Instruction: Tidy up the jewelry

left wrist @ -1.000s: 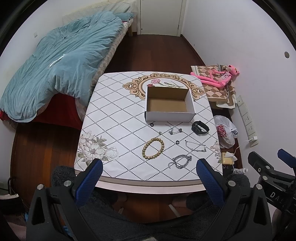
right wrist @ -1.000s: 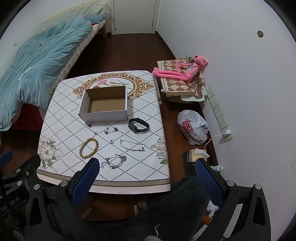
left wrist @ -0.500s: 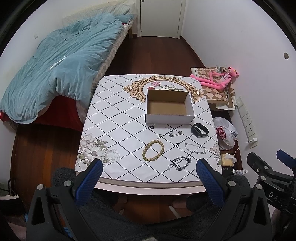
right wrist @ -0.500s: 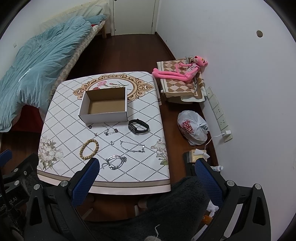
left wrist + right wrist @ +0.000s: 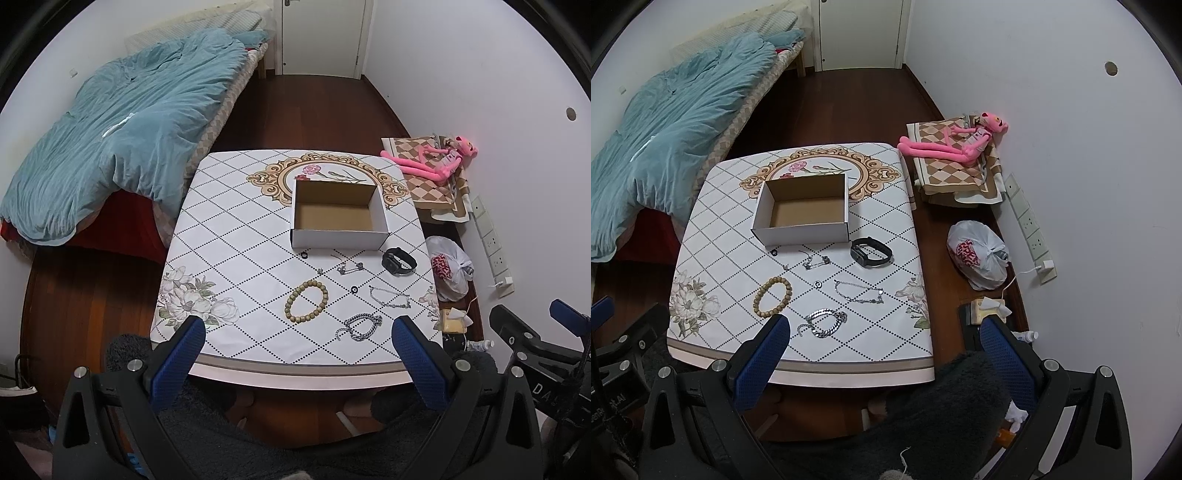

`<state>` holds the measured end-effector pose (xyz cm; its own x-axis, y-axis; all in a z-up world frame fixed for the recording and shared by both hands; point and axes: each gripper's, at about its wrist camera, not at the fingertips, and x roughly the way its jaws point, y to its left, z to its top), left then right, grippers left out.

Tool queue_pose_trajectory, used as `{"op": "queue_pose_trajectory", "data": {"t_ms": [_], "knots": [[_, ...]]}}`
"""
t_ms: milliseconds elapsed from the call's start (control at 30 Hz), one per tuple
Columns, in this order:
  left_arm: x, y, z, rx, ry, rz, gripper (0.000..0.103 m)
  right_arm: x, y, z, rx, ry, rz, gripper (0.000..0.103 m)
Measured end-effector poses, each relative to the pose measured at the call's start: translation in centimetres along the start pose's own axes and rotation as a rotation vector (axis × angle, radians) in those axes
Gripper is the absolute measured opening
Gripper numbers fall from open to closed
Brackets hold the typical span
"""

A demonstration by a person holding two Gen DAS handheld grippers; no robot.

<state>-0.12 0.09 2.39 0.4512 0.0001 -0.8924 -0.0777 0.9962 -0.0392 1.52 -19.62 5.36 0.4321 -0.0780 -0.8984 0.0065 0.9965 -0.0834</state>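
An empty cardboard box [image 5: 340,214] [image 5: 803,214] stands on the patterned table [image 5: 229,258] [image 5: 886,339]. In front of it lie a wooden bead bracelet [image 5: 306,302] [image 5: 772,297], a thick silver chain bracelet [image 5: 360,326] [image 5: 825,323], a thin silver chain [image 5: 389,297] [image 5: 858,291], a black wristband [image 5: 399,260] [image 5: 870,252], a small silver piece [image 5: 350,267] [image 5: 815,261] and two small dark rings [image 5: 304,254] [image 5: 355,288]. My left gripper [image 5: 297,363] and right gripper [image 5: 882,363] hang open above the table's near edge, holding nothing.
A bed with a teal duvet [image 5: 122,140] stands left of the table. By the right wall lie a pink plush toy [image 5: 956,142] on a checked cushion, a tied plastic bag [image 5: 979,254] and wall sockets [image 5: 1030,225]. A grey fuzzy sleeve [image 5: 942,417] fills the foreground.
Both grippers have drawn back and risen slightly, so the table sits a bit lower and smaller in view. Nothing on the table has moved.
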Motion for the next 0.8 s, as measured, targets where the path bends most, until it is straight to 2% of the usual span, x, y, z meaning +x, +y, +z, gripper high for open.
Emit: {"op": "queue_pose_trajectory", "data": {"t_ms": [167,367,500,733,767,800], "knots": [[1.3,0.3,0.2,0.001,-0.004,0.021,0.103,0.8,-0.3,0.3,0.014,0.0,-0.003,0.103],[5.9,1.0,1.2,0.003,0.007,0.095,0.103,5.3,-0.8,1.4,0.05,0.04,-0.02,0.103],[9.9,1.8,1.5,-0.003,0.054,0.109,0.103,9.5,-0.6,1.8,0.056,0.085,-0.015,0.103],[16.9,2.2,1.0,0.017,0.17,0.065,0.102,16.5,0.0,1.0,0.088,0.188,0.034,0.103],[18.0,2.1,0.8,0.028,0.191,0.057,0.101,17.4,0.0,0.8,0.089,0.202,0.038,0.102],[18.9,2.1,0.6,0.035,0.21,0.056,0.095,18.2,0.0,0.6,0.092,0.213,0.048,0.102]]}}
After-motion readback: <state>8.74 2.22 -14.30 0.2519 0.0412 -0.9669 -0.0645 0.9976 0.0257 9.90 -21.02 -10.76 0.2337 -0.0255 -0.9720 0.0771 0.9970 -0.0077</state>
